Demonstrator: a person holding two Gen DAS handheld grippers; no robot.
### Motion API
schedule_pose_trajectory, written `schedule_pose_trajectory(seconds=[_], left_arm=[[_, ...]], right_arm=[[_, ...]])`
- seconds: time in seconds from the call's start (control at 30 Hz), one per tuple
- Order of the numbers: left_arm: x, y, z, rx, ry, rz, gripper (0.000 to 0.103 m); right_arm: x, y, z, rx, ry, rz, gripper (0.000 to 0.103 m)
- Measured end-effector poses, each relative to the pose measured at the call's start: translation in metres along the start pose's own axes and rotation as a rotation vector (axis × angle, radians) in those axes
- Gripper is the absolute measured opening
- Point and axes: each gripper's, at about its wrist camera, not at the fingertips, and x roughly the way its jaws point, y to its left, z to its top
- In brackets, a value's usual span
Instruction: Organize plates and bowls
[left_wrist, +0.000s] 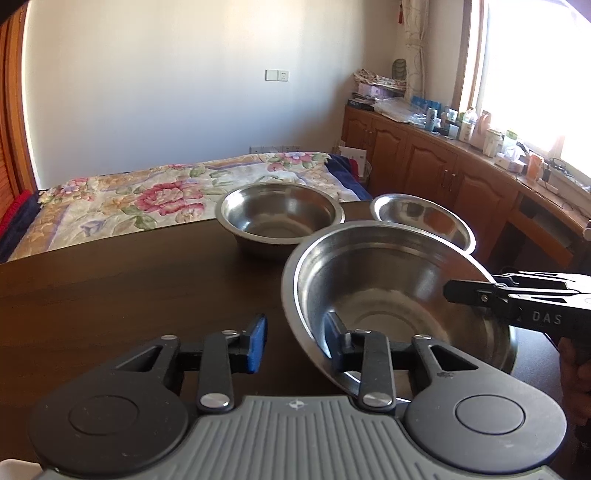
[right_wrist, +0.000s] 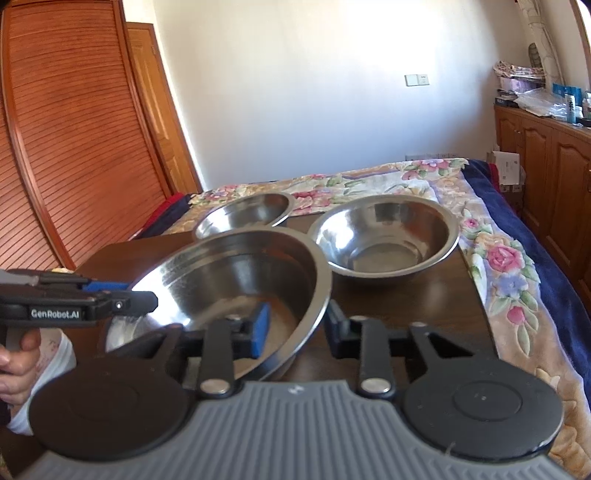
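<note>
Three steel bowls stand on a dark wooden table (left_wrist: 110, 295). The large near bowl (left_wrist: 388, 291) (right_wrist: 236, 280) is tilted. My left gripper (left_wrist: 295, 341) is open and straddles its left rim, one finger inside, one outside. My right gripper (right_wrist: 297, 328) is open and straddles its right rim the same way. Each gripper shows in the other's view, the right one (left_wrist: 476, 295) and the left one (right_wrist: 125, 297). A second bowl (left_wrist: 279, 216) (right_wrist: 245, 214) stands behind at the left. A third bowl (left_wrist: 424, 218) (right_wrist: 384, 236) stands behind at the right.
A bed with a floral quilt (left_wrist: 166, 199) (right_wrist: 498, 258) lies past the table's far edge. Wooden cabinets (left_wrist: 443, 173) with a cluttered top run under the window at the right. A slatted wooden door (right_wrist: 66, 129) stands at the left.
</note>
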Motion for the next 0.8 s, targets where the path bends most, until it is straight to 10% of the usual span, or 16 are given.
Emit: schedule_pose_trajectory(seconds=[0.8], left_arm=[[-0.070,-0.006,-0.024,0.004,-0.056,-0.053,0.022]], right_arm=[[-0.044,0.028,-0.010,0.000,-0.035,0.012,0.025]])
